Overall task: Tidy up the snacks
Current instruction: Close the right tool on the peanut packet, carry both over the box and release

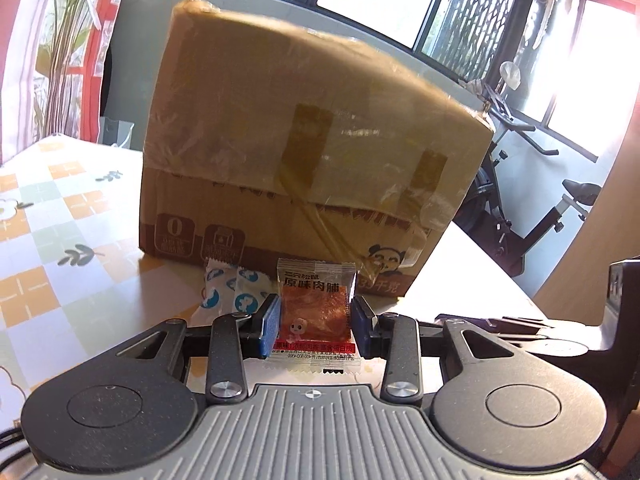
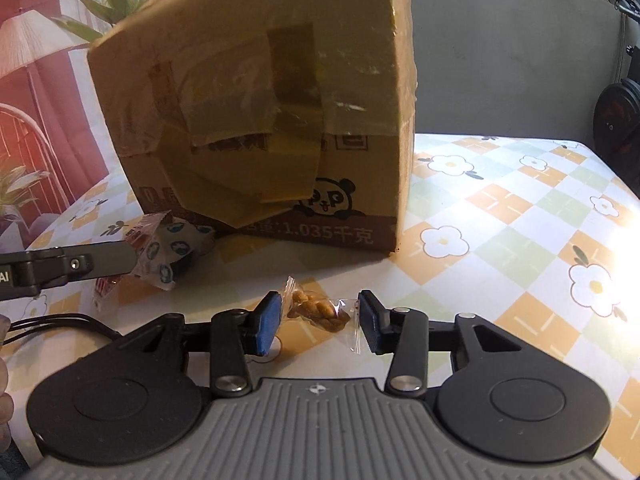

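Note:
In the left wrist view my left gripper [image 1: 314,322] is shut on a clear red jerky packet [image 1: 316,312], its blue pads touching both edges. White-and-blue wrapped candies [image 1: 230,290] lie just left of it, against a taped cardboard box [image 1: 304,152]. In the right wrist view my right gripper [image 2: 316,322] is open around a clear packet of brown twisted snack [image 2: 320,312] lying on the table; the pads stand apart from it. The left gripper's finger [image 2: 80,266] shows at the left, with the jerky packet [image 2: 138,236] and candies [image 2: 178,246] beside it, in front of the box [image 2: 256,120].
The table carries a checked flower-print cloth [image 2: 520,208]. An exercise bike [image 1: 520,208] stands beyond the table's right edge in the left wrist view. Windows and a plant are behind the box. My right gripper's body [image 1: 520,326] shows low at the right there.

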